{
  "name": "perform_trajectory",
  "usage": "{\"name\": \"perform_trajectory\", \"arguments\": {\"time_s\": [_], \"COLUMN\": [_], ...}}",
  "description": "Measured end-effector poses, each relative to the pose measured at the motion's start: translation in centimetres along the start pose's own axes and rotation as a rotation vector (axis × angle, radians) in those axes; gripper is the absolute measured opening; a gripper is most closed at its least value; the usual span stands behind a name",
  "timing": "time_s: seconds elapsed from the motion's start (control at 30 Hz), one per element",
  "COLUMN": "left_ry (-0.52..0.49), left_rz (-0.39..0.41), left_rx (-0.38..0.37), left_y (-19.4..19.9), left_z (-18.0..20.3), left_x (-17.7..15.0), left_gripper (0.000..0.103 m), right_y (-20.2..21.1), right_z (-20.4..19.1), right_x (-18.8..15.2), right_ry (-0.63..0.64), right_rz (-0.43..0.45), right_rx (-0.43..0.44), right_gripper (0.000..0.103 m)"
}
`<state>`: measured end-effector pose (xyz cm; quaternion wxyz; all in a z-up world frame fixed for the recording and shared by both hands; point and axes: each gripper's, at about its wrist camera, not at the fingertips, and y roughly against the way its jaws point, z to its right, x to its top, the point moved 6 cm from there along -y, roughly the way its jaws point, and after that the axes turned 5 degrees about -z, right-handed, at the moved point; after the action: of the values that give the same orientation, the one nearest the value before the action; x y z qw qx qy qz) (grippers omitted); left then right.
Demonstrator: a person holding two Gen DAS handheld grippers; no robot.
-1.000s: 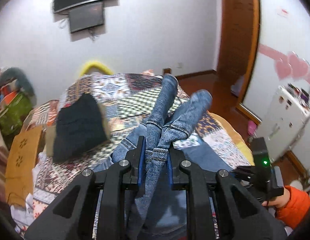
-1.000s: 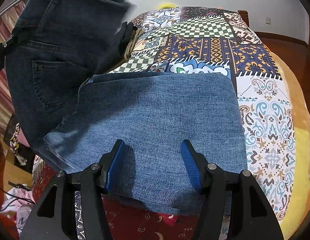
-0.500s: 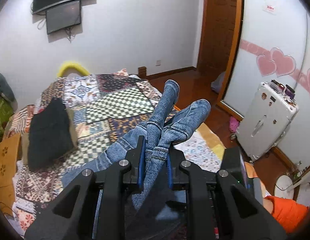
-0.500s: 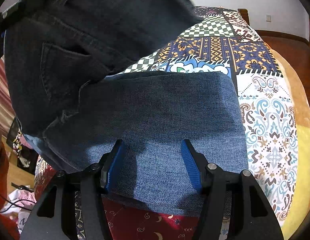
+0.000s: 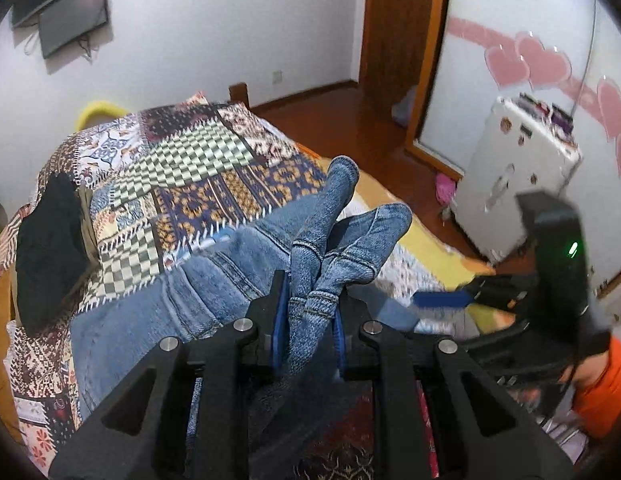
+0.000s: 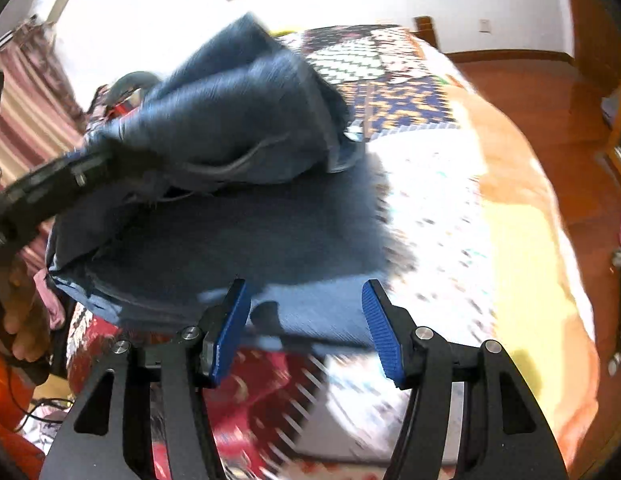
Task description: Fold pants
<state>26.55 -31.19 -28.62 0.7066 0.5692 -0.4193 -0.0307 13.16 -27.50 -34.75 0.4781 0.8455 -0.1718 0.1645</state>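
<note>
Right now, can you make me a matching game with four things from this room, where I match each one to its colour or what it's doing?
Things:
1. jeans
2. left gripper
3. right gripper
4. dark clothes pile

Matches:
a. open, nothing between the fingers
b. black, lying at the far side of the bed
c. blue denim, partly lifted off the bed
d. shut on a bunch of denim

Pairs: 1-c, 2-d, 3-a, 4-b
</note>
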Motion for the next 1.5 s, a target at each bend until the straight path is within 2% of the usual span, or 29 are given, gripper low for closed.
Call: {"name": "perform_trajectory", "arguments": {"time_s": [0.17,0.3,0.4,0.43,0.47,0.53,0.6,0.7,0.77,0.83,0.87,0.93,1.07,1.2,1.27,1.37,1.43,1.5], "left_ry": [-0.021,-0.045,-0.021,-0.003,0.021,0.069,0.089,0.089,0.089,0.096,0.102,0.109,0.142,0.153,0.149,0.121,0.139,0.209], "left_rz": [-0.105,-0.141,-0.152,-0.151,-0.142,-0.085,-0.027,0.043,0.077,0.085,0.078,0.054,-0.056,-0.178,-0.223,-0.303,-0.329,-0.342], "left_rx": [-0.010,0.016,-0.001,-0.023,-0.060,-0.103,-0.098,-0.020,0.082,0.154,0.208,0.270,0.360,0.346,0.379,0.377,0.323,0.238], "left_y": [-1.0,-1.0,-0.4,0.0,0.6,2.2,3.9,5.9,6.6,6.5,6.1,5.0,1.3,-3.5,-5.6,-8.7,-9.6,-9.8], "left_z": [0.9,1.3,1.3,1.3,1.2,0.8,0.2,-1.6,-4.0,-6.2,-8.1,-10.9,-16.9,-21.4,-23.0,-25.1,-25.9,-26.8], "left_x": [-2.0,-2.9,-3.0,-3.0,-3.0,-2.5,-1.9,-0.8,-0.3,-0.1,0.0,0.0,-0.5,-1.6,-2.3,-3.5,-4.3,-5.6], "left_gripper": [0.024,0.028,0.039,0.046,0.060,0.074,0.079,0.086,0.095,0.097,0.097,0.097,0.097,0.097,0.097,0.097,0.097,0.097], "right_y": [1.0,1.0,1.4,1.6,1.8,1.6,1.6,1.2,1.1,0.8,0.7,0.3,-0.3,-1.0,-1.4,-2.4,-2.6,-2.9], "right_z": [1.0,0.7,0.8,0.8,0.7,0.2,0.1,-0.3,-0.5,-0.6,-0.6,-0.6,-0.6,-0.4,-0.5,-0.3,-0.2,0.0], "right_x": [-1.6,-2.3,-1.9,-1.7,-1.6,-1.4,-1.4,-1.4,-1.5,-1.6,-1.7,-1.7,-2.0,-1.8,-1.8,-1.3,-0.8,-0.3], "right_ry": [-0.038,-0.043,-0.040,-0.039,-0.035,-0.030,-0.024,-0.017,-0.014,-0.011,-0.011,-0.013,-0.017,-0.016,-0.013,-0.011,-0.012,-0.013], "right_rz": [-0.010,-0.017,-0.007,-0.004,0.000,0.004,0.005,-0.001,-0.008,-0.017,-0.020,-0.033,-0.056,-0.079,-0.091,-0.109,-0.108,-0.110], "right_rx": [-0.021,-0.022,-0.023,-0.023,-0.025,-0.028,-0.029,-0.027,-0.025,-0.024,-0.023,-0.022,-0.020,-0.020,-0.023,-0.021,-0.021,-0.024], "right_gripper": [0.056,0.056,0.056,0.056,0.056,0.056,0.056,0.056,0.056,0.056,0.056,0.056,0.056,0.056,0.056,0.056,0.056,0.056]}}
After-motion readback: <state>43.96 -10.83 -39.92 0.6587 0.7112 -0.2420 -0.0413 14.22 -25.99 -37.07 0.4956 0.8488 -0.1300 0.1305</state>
